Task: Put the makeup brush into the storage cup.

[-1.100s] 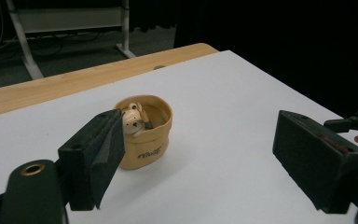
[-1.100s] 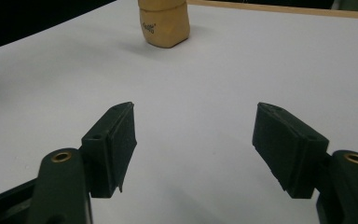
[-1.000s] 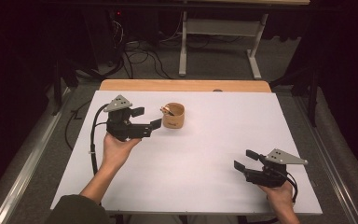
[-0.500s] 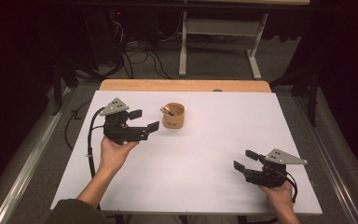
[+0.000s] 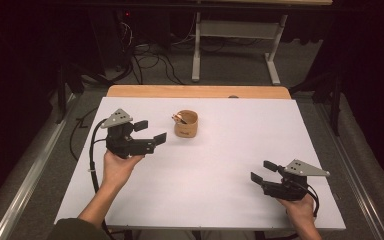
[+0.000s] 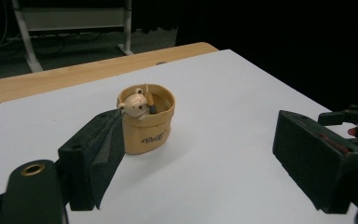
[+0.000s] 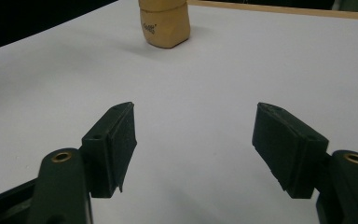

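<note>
Left gripper jaws wide apart, nothing between them. Just ahead of them, near but not touching, sits the small tan fabric pouch-shaped cup with a little cream bear figure and a stick poking out; the spread looks set to straddle the cup. Right gripper jaws also apart and empty, cup well ahead of them, likely parked out of the way on the white table sheet.

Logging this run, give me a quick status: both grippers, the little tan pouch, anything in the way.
Left gripper open, beside tan pouch, not touching. Right gripper open, near the table's front right. Pouch upright, small bear figure inside. Nothing between.
</note>
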Demonstrator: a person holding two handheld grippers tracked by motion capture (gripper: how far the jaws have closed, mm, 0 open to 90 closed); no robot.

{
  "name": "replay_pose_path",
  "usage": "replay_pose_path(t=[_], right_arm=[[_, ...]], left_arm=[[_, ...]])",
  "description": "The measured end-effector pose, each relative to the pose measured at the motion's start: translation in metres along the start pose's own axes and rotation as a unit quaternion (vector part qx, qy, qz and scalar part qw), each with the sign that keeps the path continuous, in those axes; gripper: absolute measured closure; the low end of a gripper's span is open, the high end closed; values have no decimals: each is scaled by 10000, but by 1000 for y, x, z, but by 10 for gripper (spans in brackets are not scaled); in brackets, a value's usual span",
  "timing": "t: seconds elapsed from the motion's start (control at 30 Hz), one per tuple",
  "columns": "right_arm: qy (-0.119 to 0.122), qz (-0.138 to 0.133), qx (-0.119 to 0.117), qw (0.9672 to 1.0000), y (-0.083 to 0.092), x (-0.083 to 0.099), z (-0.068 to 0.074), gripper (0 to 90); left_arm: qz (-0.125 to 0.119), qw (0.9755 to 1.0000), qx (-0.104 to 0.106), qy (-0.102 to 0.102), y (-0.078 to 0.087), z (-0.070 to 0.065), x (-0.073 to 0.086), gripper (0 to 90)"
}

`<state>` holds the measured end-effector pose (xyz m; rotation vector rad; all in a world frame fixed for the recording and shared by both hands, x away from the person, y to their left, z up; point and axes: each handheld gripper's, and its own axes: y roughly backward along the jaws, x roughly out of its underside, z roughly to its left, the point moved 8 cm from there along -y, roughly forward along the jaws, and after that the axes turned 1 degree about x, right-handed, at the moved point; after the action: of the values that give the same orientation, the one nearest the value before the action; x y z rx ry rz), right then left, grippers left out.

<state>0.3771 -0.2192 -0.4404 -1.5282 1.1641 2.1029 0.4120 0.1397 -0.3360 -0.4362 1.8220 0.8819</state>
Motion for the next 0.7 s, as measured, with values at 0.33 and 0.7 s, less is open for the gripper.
replay_pose_path(t=[0.33,0.7], right_arm=[[-10,8,-5,10000,0,0,0,322],[-3,12,-3,10000,0,0,0,322]], left_arm=[[-18,10000,-20,44,8,3,4,174],[-11,10000,6,70,13,3,8,174]])
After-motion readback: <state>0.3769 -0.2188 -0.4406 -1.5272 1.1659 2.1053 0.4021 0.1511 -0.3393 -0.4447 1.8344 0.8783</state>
